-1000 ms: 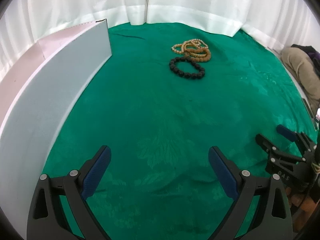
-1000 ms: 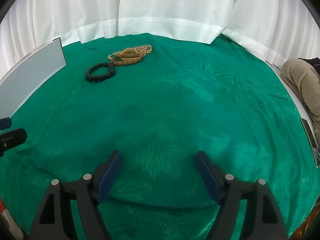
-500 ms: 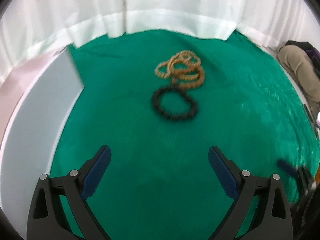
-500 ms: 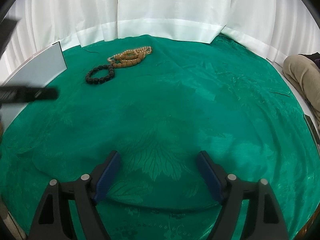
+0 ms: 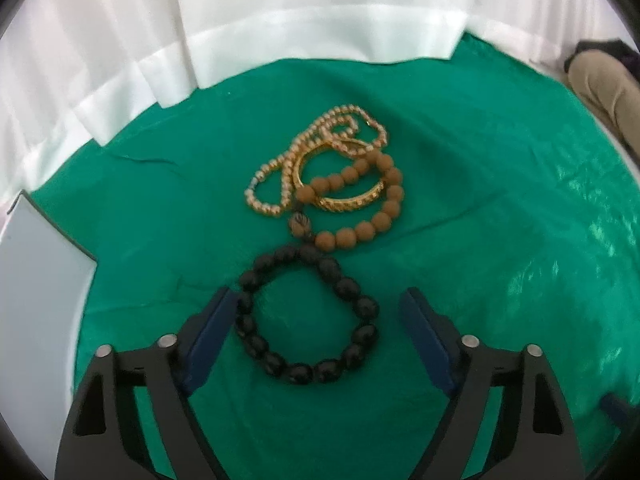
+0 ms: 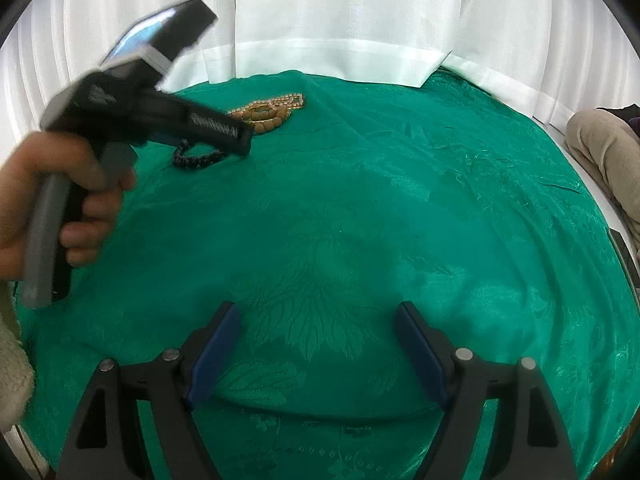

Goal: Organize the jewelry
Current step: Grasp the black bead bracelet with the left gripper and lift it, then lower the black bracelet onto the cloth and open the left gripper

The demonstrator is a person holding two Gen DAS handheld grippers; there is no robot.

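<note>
Left gripper point(image 5: 320, 316), its jaws just closing yet not pressing, straddled the black bead bracelet point(image 5: 308, 316) on the green cloth point(image 5: 500, 220); the left pad sat just beside the beads, the right pad apart. Beyond lay a tangle: brown bead bracelet point(image 5: 360, 204), gold bangle point(image 5: 344, 196) and pale bead strand point(image 5: 288, 176). A white box point(image 5: 36, 280) stood at left. Right gripper point(image 6: 316, 340) hung wide and empty over bare cloth, well apart from the jewelry.
</note>
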